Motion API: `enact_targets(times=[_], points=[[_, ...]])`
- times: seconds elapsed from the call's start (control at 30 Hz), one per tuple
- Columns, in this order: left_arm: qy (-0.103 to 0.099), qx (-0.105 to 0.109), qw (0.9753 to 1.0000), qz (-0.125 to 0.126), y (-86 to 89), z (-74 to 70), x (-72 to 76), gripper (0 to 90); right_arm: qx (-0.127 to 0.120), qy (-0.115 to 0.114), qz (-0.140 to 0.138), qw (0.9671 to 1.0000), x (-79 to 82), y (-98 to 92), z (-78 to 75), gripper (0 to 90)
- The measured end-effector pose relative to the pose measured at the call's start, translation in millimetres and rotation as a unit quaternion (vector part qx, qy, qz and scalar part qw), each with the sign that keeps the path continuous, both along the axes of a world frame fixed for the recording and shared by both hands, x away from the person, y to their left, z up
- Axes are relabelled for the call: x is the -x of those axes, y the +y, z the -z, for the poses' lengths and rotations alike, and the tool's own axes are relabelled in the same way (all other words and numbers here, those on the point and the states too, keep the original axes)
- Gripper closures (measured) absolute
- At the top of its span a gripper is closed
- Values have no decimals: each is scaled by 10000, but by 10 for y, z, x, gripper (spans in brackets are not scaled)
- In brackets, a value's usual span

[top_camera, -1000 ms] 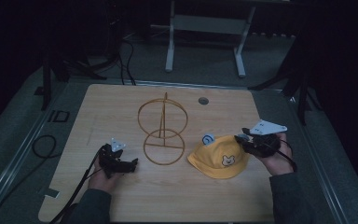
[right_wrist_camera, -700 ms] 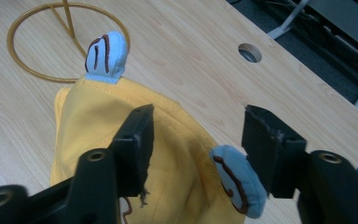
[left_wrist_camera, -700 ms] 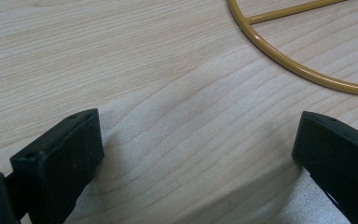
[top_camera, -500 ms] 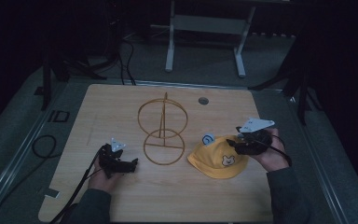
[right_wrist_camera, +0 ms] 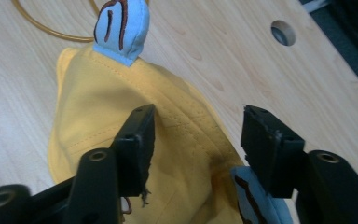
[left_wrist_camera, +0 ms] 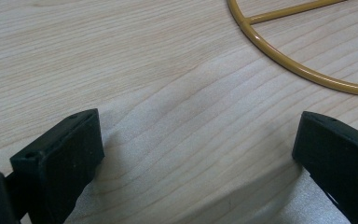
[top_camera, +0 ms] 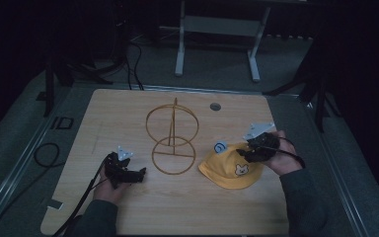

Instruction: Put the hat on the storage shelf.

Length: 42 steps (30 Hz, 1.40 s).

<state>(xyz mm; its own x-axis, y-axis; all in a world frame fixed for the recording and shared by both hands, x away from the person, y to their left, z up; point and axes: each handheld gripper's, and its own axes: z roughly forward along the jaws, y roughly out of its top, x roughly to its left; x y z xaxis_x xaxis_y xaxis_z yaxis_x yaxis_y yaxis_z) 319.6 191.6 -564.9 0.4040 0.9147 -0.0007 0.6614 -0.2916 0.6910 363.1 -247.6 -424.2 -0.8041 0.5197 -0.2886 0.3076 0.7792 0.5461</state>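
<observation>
A yellow cloth hat (top_camera: 229,168) with a bear face and light blue ears lies flat on the wooden table (top_camera: 128,118), right of centre. My right gripper (top_camera: 243,154) hovers over its right side. In the right gripper view the right gripper (right_wrist_camera: 198,121) is open, its jaws astride the hat's crown (right_wrist_camera: 186,140). One blue ear (right_wrist_camera: 121,28) sticks out beyond them and another (right_wrist_camera: 249,198) lies under the right jaw. A gold wire stand (top_camera: 172,140) rises at mid-table. My left gripper (top_camera: 138,174) rests left of its base ring, open over bare wood (left_wrist_camera: 198,130), beside the ring (left_wrist_camera: 303,74).
A round cable hole (top_camera: 215,106) pierces the table behind the stand, seen too as the hole (right_wrist_camera: 283,32) in the right gripper view. A cable (top_camera: 86,197) trails from the left gripper off the front edge. Dark floor and metal frame legs (top_camera: 180,44) surround the table.
My right gripper has moved left and down from beside the hat to over its right side. The left gripper has stayed where it was.
</observation>
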Motion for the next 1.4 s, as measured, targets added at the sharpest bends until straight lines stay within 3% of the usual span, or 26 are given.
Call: enact_targets(times=[0.17,0.27,0.57,0.77,1.07,1.23,1.4], points=[[-2,-2,10000,0,0,0,0,19,59,194,-80,9998,-61,3,-22,476],[-3,0,10000,-1,0,0,0,19,238,350,-174,9990,-97,21,-33,482],[-2,-2,10000,0,0,0,0,19,663,491,-389,9958,-148,94,-68,523],[-2,-1,10000,-1,0,0,0,19,821,562,-494,9938,-171,135,-83,530],[-3,-3,10000,1,0,0,0,19,1124,806,-772,9874,-242,213,-97,549],[-3,-6,10000,-1,0,0,0,19,1331,958,-868,9826,-304,271,-75,509],[-3,-6,10000,-2,0,0,0,19,1465,1092,-988,9782,-334,305,-53,606]])
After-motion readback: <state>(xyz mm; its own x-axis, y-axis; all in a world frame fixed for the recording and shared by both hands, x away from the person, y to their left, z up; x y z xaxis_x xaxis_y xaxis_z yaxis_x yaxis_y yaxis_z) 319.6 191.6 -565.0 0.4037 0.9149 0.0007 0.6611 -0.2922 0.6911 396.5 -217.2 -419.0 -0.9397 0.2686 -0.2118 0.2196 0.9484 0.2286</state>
